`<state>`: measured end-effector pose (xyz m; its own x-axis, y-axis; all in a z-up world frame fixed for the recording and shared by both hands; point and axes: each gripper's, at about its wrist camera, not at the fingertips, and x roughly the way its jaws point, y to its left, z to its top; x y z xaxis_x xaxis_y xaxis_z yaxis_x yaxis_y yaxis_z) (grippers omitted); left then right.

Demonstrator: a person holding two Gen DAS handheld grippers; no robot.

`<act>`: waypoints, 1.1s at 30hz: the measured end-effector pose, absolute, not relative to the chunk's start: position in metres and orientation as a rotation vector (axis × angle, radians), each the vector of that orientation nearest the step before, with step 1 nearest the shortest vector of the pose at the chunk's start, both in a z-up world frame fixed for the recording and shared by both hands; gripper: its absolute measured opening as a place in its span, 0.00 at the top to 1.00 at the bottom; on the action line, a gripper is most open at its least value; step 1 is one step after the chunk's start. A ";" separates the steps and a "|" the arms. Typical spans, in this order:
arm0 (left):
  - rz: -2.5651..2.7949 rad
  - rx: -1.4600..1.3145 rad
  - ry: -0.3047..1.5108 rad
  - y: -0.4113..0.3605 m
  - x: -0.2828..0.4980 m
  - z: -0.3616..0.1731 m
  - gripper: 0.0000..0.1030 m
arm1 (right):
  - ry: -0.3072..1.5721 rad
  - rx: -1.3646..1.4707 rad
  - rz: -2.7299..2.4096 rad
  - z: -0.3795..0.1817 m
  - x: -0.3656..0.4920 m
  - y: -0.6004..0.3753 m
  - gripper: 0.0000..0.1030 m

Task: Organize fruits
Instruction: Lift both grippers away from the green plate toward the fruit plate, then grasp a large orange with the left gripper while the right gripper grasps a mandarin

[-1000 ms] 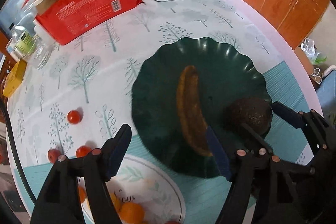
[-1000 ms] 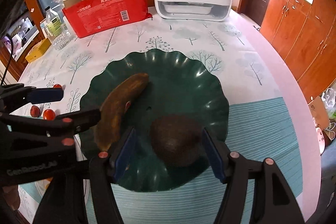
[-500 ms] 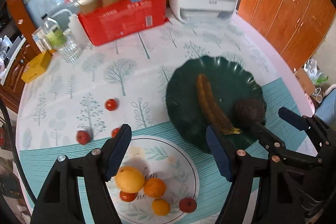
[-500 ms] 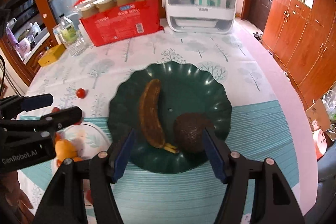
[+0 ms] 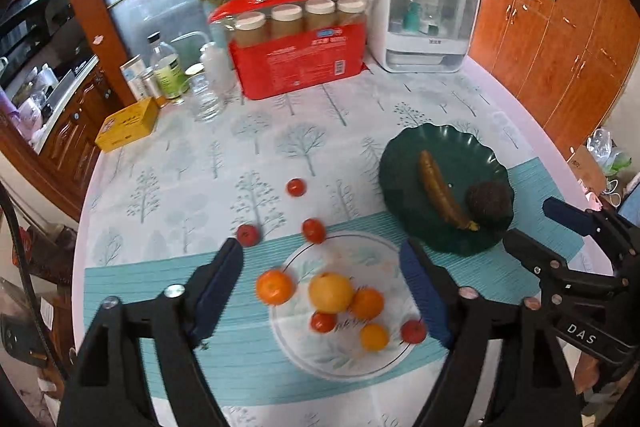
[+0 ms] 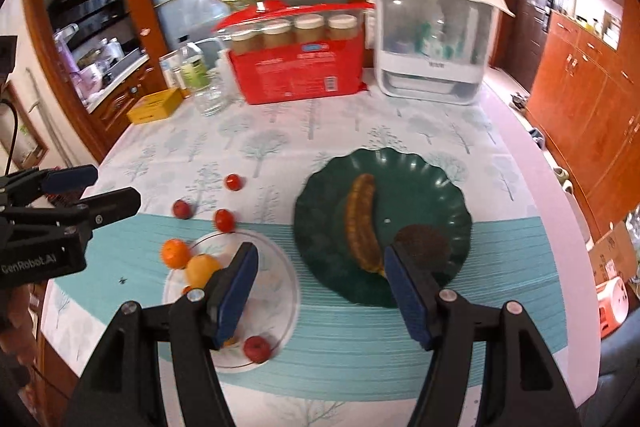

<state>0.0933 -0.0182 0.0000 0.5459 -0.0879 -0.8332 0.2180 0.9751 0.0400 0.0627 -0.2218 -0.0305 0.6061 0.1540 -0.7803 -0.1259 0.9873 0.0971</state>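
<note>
While our left gripper (image 5: 320,283) spreads its jaws wider over the white plate (image 5: 304,359) of oranges (image 5: 275,287) and small red fruits, with nothing between them, three tomatoes (image 5: 296,187) lie loose on the tablecloth; farther right, the green plate (image 5: 404,163) holds a banana (image 5: 440,193) and avocado (image 5: 489,200), and our right gripper (image 6: 318,287) hangs apart, empty.

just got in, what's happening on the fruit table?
A person holds two grippers above the table, neither holding anything. The left gripper is opening over the white plate of oranges and small red fruits. The right gripper hangs open near the green plate, which holds a banana and an avocado. Three red fruits lie loose on the cloth.
</note>
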 end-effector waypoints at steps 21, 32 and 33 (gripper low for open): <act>-0.227 0.166 1.226 0.064 0.134 -0.115 0.20 | 1.157 0.008 0.283 -0.112 0.080 -0.131 0.36; -0.305 0.144 1.343 0.060 0.164 -0.178 0.30 | 1.245 0.022 0.291 -0.153 0.098 -0.119 0.36; -0.311 0.146 1.352 0.058 0.165 -0.182 0.30 | 1.255 0.028 0.289 -0.157 0.100 -0.119 0.37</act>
<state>0.1645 0.0584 -0.1816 0.1841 -0.1356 -0.9735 0.3027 0.9501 -0.0751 0.1000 -0.1191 -0.1571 0.2793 0.2312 -0.9320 -0.2003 0.9633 0.1789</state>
